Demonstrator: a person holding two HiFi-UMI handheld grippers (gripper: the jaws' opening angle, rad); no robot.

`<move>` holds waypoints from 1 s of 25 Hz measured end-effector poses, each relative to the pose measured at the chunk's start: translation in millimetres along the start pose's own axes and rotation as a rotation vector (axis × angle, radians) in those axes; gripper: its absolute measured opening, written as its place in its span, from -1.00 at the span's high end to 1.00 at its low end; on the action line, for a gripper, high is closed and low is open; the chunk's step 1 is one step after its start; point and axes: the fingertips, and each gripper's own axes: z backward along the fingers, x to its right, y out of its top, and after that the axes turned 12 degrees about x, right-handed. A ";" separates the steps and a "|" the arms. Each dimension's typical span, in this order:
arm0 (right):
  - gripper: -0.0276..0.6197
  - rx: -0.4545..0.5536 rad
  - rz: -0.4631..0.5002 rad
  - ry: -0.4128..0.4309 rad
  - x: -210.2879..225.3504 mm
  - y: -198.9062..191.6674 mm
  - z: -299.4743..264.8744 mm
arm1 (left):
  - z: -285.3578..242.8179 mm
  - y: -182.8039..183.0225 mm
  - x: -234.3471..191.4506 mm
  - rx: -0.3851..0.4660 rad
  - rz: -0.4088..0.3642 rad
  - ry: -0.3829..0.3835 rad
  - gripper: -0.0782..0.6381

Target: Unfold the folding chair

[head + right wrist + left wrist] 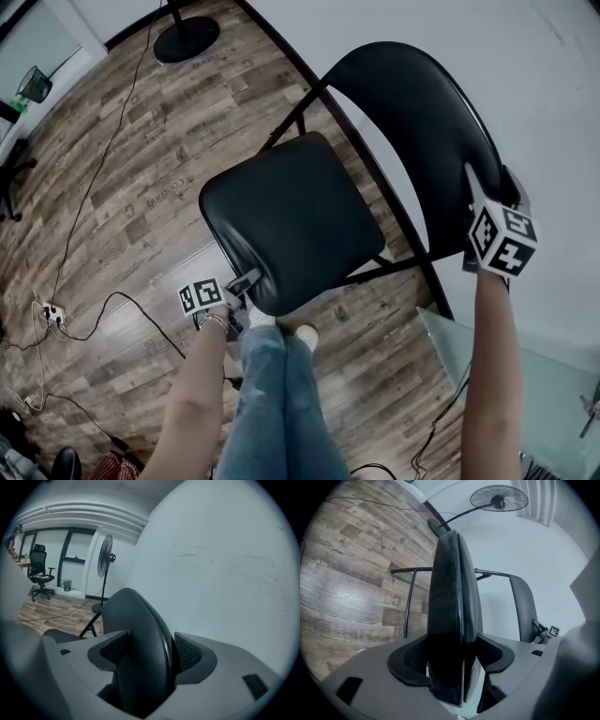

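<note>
A black folding chair stands on the wood floor beside the white wall, its padded seat (291, 220) tilted toward me and its curved backrest (422, 141) at the right. My left gripper (246, 281) is at the seat's near edge. In the left gripper view the seat (452, 597) runs edge-on between the jaws of the left gripper (452, 653), and the pads (410, 660) bear on it. My right gripper (483, 202) is on the backrest's top edge. In the right gripper view the right gripper (150, 653) is shut on the backrest (143, 634), with both pads against it.
A standing fan (498, 498) has its round base (186, 37) on the floor behind the chair. Cables (103, 309) and a power strip (52, 314) lie at the left. A glass tabletop corner (525, 375) is at the lower right. My legs (277, 403) are just in front of the seat.
</note>
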 end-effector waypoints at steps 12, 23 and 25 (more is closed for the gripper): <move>-0.01 0.003 0.008 -0.010 -22.7 2.3 8.9 | 5.4 5.7 -25.5 -0.023 -0.015 0.000 -0.01; -0.02 -0.012 -0.002 -0.012 -26.8 2.8 9.5 | 6.1 7.9 -30.5 -0.035 -0.043 0.078 -0.04; -0.02 0.000 0.011 -0.016 -29.0 4.5 13.1 | 7.7 7.8 -32.4 -0.031 -0.046 0.086 -0.04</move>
